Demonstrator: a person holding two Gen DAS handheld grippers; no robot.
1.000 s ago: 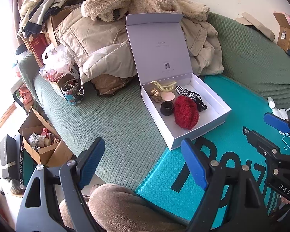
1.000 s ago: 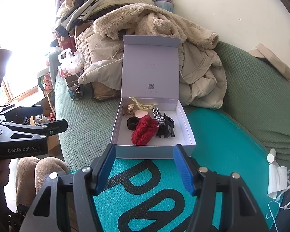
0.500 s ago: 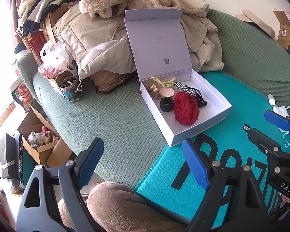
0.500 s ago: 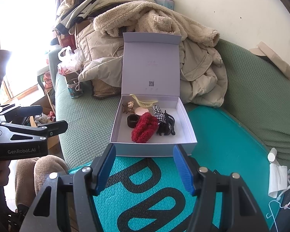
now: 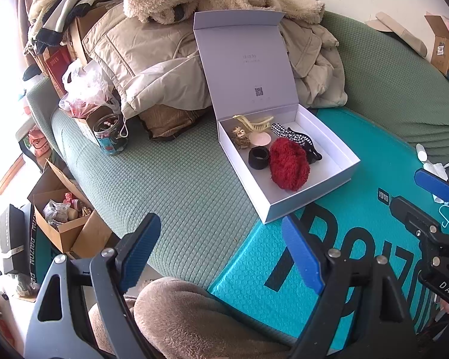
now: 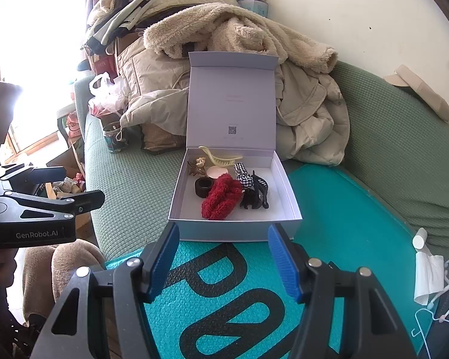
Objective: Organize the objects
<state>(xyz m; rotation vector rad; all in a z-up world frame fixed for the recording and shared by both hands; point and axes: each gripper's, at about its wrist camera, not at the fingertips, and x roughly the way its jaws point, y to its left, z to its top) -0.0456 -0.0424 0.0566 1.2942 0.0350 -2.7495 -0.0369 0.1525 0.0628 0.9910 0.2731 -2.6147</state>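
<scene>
A white box [image 5: 335,146] [image 6: 176,197] stands on the sofa with its lid upright. Inside lie a red fuzzy scrunchie [image 5: 289,164] [image 6: 221,197], a black ring [image 5: 259,157] [image 6: 203,187], a yellow claw clip [image 5: 253,122] [image 6: 220,157], a pink disc [image 5: 260,139], a checkered bow [image 6: 242,176], a black claw clip [image 6: 256,194] and a brown clip [image 5: 241,137]. My left gripper [image 5: 221,251] is open and empty, near the box's front corner. My right gripper [image 6: 223,263] is open and empty, just in front of the box.
A teal bubble mailer [image 6: 338,230] lies under and in front of the box. Coats [image 5: 152,51] are piled behind it. A tin can [image 5: 110,133] and a plastic bag [image 5: 85,89] stand at the sofa's left end. A cardboard box [image 5: 63,218] is on the floor.
Both grippers have drifted slightly; the box sits a little lower and closer in the right wrist view. Both stay open and empty. Nothing in the box has moved.
</scene>
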